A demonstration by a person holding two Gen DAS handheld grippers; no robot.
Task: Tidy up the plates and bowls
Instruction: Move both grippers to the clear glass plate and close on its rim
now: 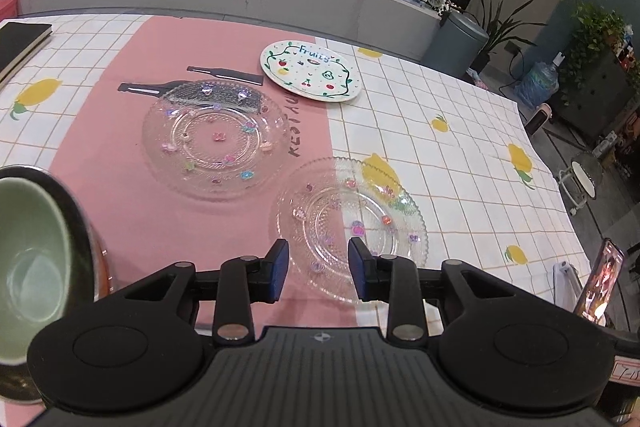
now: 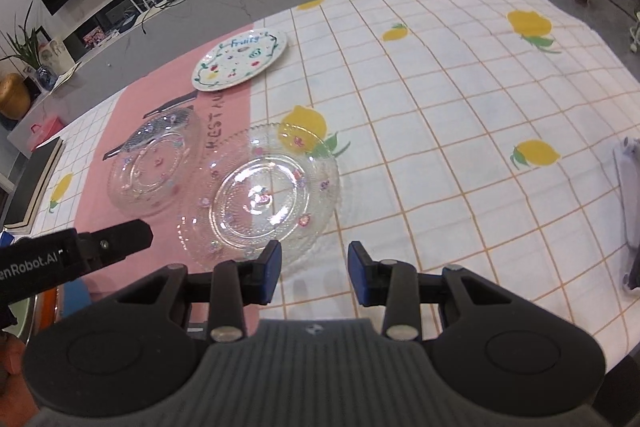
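Two clear glass plates with small coloured flowers lie flat on the tablecloth (image 1: pixel 460 131). The nearer glass plate (image 1: pixel 352 227) (image 2: pixel 260 195) straddles the pink and white parts of the cloth. The farther glass plate (image 1: pixel 216 143) (image 2: pixel 154 167) lies on the pink part. Beyond them is a white plate painted with fruits (image 1: pixel 312 71) (image 2: pixel 240 59). A pale green bowl (image 1: pixel 28 259) sits inside a dark one at the lower left. My left gripper (image 1: pixel 318 267) is open over the nearer plate's front rim. My right gripper (image 2: pixel 314 271) is open just right of that rim, with nothing between its pads.
A black notebook (image 1: pixel 20 43) (image 2: pixel 32 179) lies at the table's far left. A phone (image 1: pixel 600 283) stands propped at the right edge, and a white and dark object (image 2: pixel 628 211) lies there too. A grey counter runs behind the table.
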